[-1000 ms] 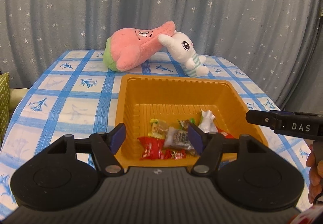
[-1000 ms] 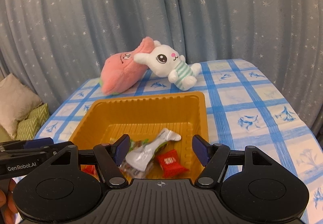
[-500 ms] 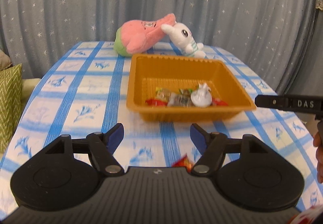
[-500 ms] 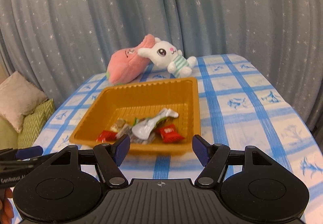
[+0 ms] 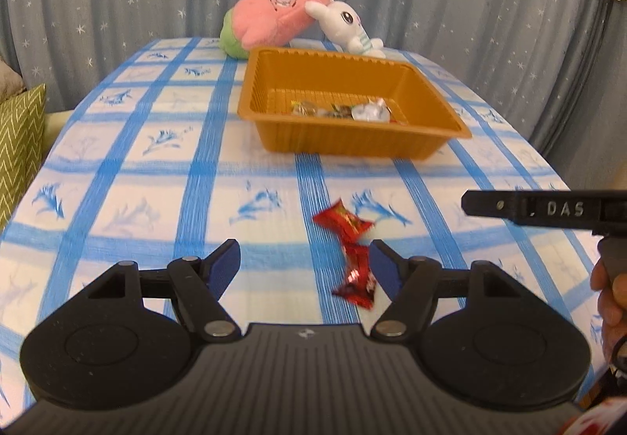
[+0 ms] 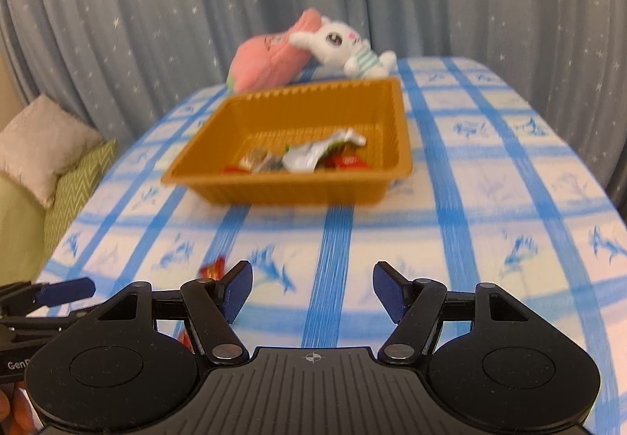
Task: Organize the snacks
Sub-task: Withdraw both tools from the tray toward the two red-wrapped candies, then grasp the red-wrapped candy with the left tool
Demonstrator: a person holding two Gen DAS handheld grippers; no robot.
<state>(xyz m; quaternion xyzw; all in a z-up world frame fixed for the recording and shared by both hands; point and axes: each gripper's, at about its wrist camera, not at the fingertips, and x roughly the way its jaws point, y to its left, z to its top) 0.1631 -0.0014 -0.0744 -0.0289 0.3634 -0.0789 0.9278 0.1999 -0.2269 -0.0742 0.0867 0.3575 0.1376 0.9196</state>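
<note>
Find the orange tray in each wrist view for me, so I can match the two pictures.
Left wrist: orange tray sits upper centre, slightly right, snacks in it.
Right wrist: orange tray sits centre, slightly left.
Shared landmark: the white bunny plush lies just beyond the tray's far rim, against the pink plush.

Left gripper (image 5: 303, 264) — jaws parted wide, blue pads (image 5: 226, 265) bare, pointing down and forward, nothing pressed between them. Right gripper (image 6: 311, 290) — jaws likewise apart, empty, same downward tilt, view somewhat blurred. Person's fingers (image 5: 611, 301) at the right gripper's handle — grip itself probably closed, mostly out of frame.
</note>
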